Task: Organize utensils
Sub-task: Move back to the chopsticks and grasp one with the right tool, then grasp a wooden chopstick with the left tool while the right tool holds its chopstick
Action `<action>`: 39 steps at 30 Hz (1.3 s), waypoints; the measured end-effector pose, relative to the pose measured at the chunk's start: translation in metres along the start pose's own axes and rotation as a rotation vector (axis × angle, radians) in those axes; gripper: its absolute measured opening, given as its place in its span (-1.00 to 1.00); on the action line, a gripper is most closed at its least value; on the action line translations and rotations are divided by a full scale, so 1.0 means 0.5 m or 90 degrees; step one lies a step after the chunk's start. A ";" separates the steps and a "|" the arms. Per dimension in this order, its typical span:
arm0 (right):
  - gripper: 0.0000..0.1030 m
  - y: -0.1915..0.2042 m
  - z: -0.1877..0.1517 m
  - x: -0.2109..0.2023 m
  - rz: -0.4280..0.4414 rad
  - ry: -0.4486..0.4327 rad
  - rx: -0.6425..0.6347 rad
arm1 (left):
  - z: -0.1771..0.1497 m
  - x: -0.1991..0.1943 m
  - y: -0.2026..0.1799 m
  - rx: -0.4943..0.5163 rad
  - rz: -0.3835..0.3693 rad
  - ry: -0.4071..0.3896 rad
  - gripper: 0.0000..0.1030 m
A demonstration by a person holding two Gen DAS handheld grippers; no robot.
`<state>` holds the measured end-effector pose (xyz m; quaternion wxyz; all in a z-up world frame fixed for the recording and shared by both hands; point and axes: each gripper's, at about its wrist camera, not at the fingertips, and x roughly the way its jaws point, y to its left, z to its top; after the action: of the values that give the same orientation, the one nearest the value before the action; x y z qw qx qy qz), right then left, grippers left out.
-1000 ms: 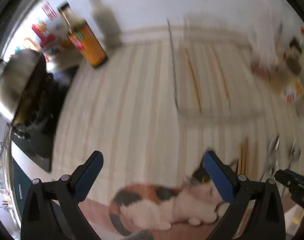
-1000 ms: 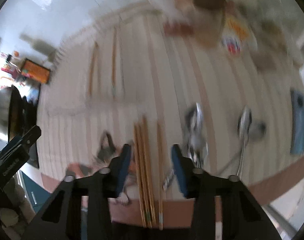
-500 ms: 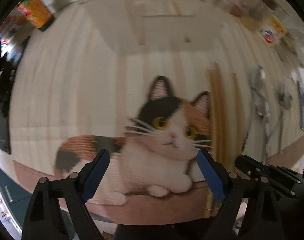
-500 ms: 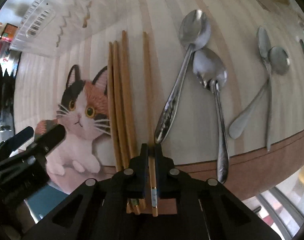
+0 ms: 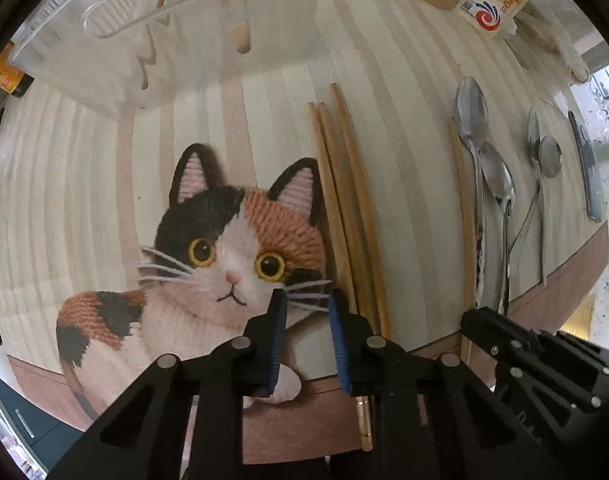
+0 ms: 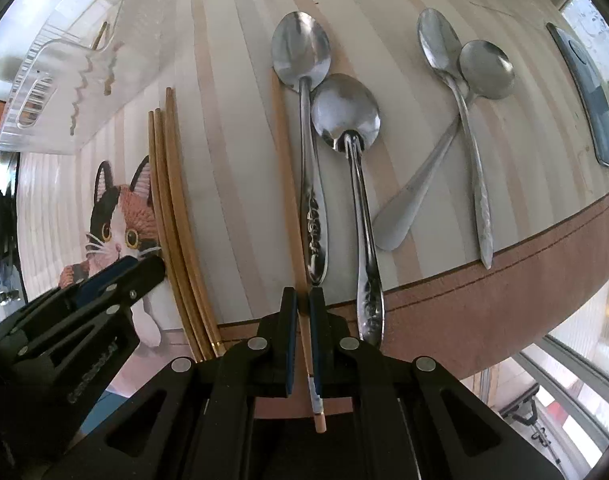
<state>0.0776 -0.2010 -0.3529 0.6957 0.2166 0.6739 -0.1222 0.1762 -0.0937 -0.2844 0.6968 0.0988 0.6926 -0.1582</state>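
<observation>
My right gripper (image 6: 302, 304) is shut on a single wooden chopstick (image 6: 286, 160) that lies on the striped mat beside the spoons. Three more chopsticks (image 6: 172, 184) lie bundled to its left, next to the cat picture. Several metal spoons (image 6: 344, 120) lie to the right. My left gripper (image 5: 304, 304) is narrowly open and empty, hovering over the cat picture just left of the chopstick bundle (image 5: 344, 200). A clear plastic organizer tray (image 5: 144, 28) stands at the far side with some chopsticks in it.
The mat with the cat picture (image 5: 224, 240) covers the table; its brown border (image 6: 504, 280) runs along the near edge. A dark flat object (image 6: 588, 92) lies at the far right. Food packets (image 5: 488, 4) sit at the back right.
My left gripper dropped toward the mat and narrowed from wide open to a small gap. My right gripper closed on the single chopstick and stays shut on it.
</observation>
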 end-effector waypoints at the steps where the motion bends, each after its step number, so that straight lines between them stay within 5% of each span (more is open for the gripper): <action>1: -0.87 0.005 0.003 0.001 0.001 0.001 0.002 | 0.002 -0.001 -0.001 -0.009 -0.008 -0.001 -0.64; 6: -0.87 0.006 0.016 -0.003 0.003 0.005 0.002 | 0.006 -0.004 0.009 0.000 0.008 -0.002 -0.88; 10: -0.87 0.001 0.020 -0.007 0.003 0.007 0.003 | -0.001 -0.006 0.049 -0.064 -0.101 0.017 -0.86; 13: -0.87 -0.001 0.019 -0.006 0.008 0.009 0.009 | -0.007 -0.006 0.058 -0.068 -0.140 0.017 -0.85; 24: -0.87 0.003 0.016 -0.004 0.001 0.005 0.005 | -0.016 0.001 0.005 -0.034 -0.073 0.012 -0.91; 34: -0.87 0.043 0.009 0.003 -0.001 0.004 -0.036 | -0.086 -0.014 0.173 -0.124 -0.011 0.012 -0.91; 39: -0.87 0.099 0.009 0.009 -0.023 0.008 -0.088 | -0.102 -0.010 0.196 -0.122 -0.012 0.014 -0.87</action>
<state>0.1045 -0.1591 -0.3508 0.7024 0.1567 0.6889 -0.0864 0.1634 0.0159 -0.2887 0.6940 0.0270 0.7129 -0.0966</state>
